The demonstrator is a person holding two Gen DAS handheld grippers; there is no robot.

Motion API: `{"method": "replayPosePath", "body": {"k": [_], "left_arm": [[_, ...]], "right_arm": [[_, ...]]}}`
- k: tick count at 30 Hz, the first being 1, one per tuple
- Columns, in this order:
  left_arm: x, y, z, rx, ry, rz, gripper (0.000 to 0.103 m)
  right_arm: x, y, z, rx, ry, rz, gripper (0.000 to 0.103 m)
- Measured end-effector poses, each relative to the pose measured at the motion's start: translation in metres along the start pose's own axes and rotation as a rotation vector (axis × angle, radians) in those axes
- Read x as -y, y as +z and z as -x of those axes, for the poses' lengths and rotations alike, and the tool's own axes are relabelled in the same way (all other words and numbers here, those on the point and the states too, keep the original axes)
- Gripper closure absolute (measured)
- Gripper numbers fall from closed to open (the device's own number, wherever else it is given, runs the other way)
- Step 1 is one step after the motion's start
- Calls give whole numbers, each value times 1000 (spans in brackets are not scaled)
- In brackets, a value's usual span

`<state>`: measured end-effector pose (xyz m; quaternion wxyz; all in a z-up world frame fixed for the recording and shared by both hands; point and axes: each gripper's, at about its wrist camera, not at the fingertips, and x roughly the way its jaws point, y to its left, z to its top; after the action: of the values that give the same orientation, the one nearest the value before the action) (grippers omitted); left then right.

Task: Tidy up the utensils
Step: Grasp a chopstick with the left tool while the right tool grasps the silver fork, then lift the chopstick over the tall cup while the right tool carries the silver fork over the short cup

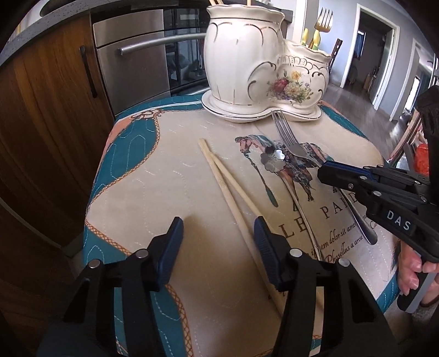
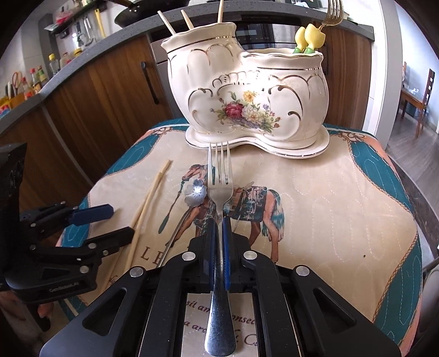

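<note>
A cream floral ceramic utensil holder (image 1: 263,63) (image 2: 247,93) with two compartments stands at the far end of the cloth. My right gripper (image 2: 218,219) (image 1: 325,171) is shut on a silver fork (image 2: 219,181) (image 1: 288,134), tines pointing toward the holder. My left gripper (image 1: 218,228) (image 2: 109,222) is open and empty, just above the cloth beside a pair of wooden chopsticks (image 1: 233,186) (image 2: 148,203). A flower-headed spoon (image 1: 273,158) (image 2: 195,192) lies on the cloth between chopsticks and fork.
The holder's tall compartment has chopsticks (image 2: 175,19); its low one has yellow tulip-handled utensils (image 2: 310,35) and a gold fork (image 2: 333,12). The horse-print cloth (image 1: 164,164) covers a small table. Wooden cabinets (image 1: 46,109) and a steel oven (image 1: 142,55) stand behind.
</note>
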<state>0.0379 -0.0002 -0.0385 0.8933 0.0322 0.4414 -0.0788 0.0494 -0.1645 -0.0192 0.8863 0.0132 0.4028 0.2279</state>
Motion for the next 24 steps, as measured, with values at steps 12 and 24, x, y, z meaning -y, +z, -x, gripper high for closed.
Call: {"method": "replayPosePath", "body": {"k": [12,24], "left_arm": [[14,6,-5,-8,37,-35,89],[-8,5,7,23,30,25,97]], "right_arm": [[4,-2,6,21,10,0,97],[5,0,17,75,19,5,97]]}}
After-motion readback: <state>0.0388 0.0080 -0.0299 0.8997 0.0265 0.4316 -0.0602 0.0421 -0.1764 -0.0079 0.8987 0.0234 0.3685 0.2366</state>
